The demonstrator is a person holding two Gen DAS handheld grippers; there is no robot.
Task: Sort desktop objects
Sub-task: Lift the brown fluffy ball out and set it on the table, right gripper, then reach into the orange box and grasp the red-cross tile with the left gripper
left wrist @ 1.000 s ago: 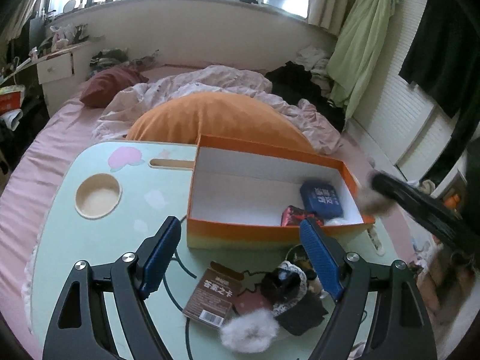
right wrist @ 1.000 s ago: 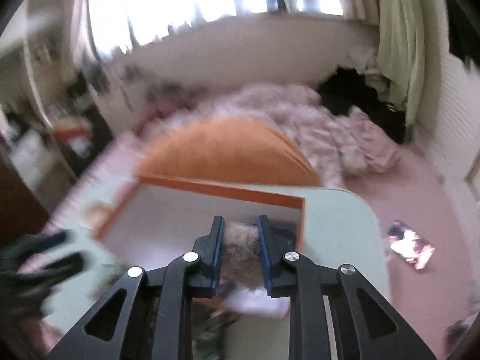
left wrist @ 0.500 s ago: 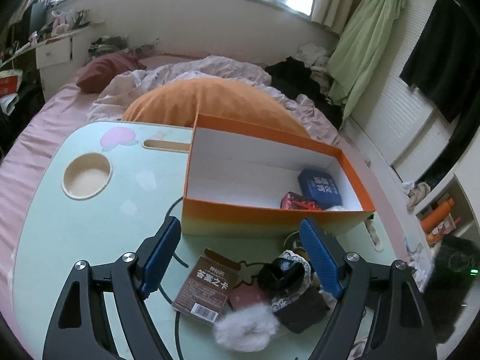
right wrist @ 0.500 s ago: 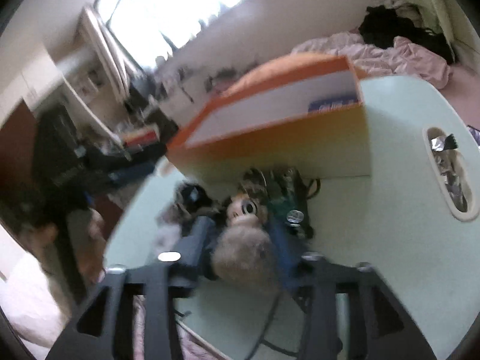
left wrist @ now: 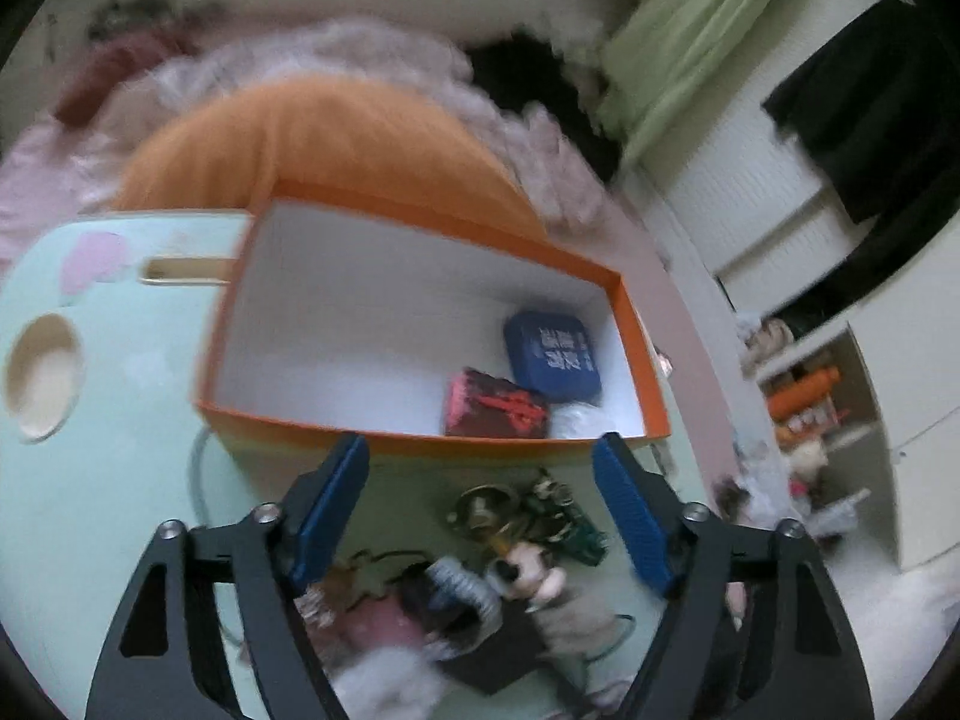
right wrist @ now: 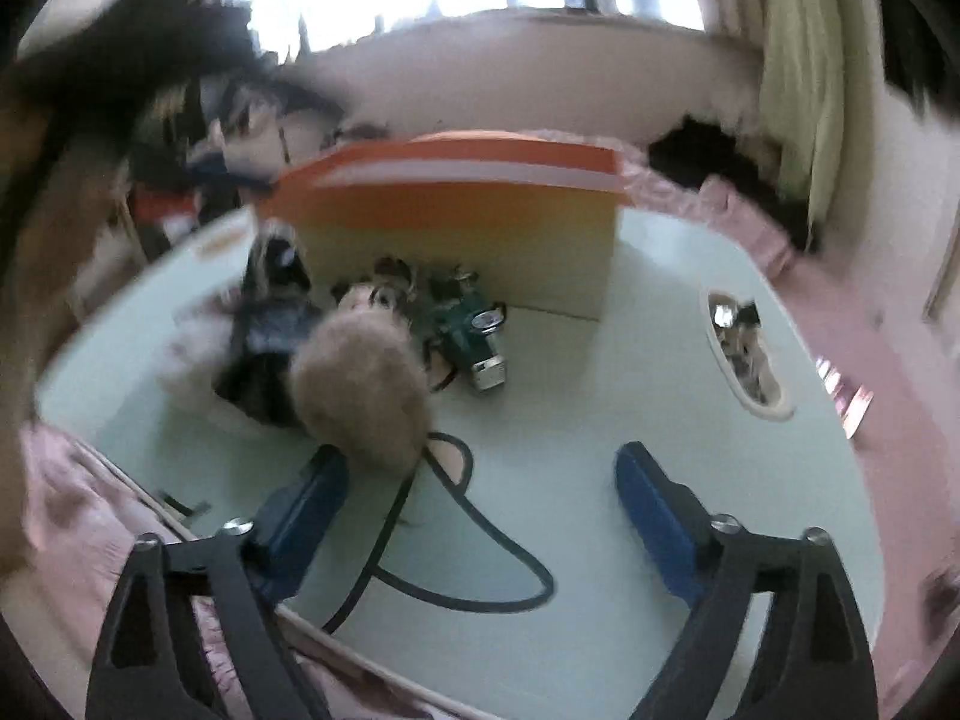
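An orange box (left wrist: 633,324) stands on the pale green lap table (left wrist: 120,456). It holds a blue packet (left wrist: 552,357) and a red packet (left wrist: 495,411). In front of it lies a pile of small items: keys (left wrist: 528,516), a dark pouch (left wrist: 444,600) and white fluff (left wrist: 384,690). My left gripper (left wrist: 480,516) is open above this pile. In the right wrist view the box (right wrist: 456,222) is seen from its side. A beige furry pompom (right wrist: 360,384) lies on the table by the pile, touching the left finger (right wrist: 300,516) of my open right gripper (right wrist: 486,522).
A round cup recess (left wrist: 42,378) and a slot (left wrist: 186,270) are in the table's left part. An oval recess with small things (right wrist: 744,354) is at its right. A black line (right wrist: 456,540) curves across the tabletop. An orange cushion (left wrist: 324,138) and bedding lie behind.
My right gripper has opened and the furry pompom now rests on the table beside the pile. My left gripper has moved forward, closer to the box and over the pile.
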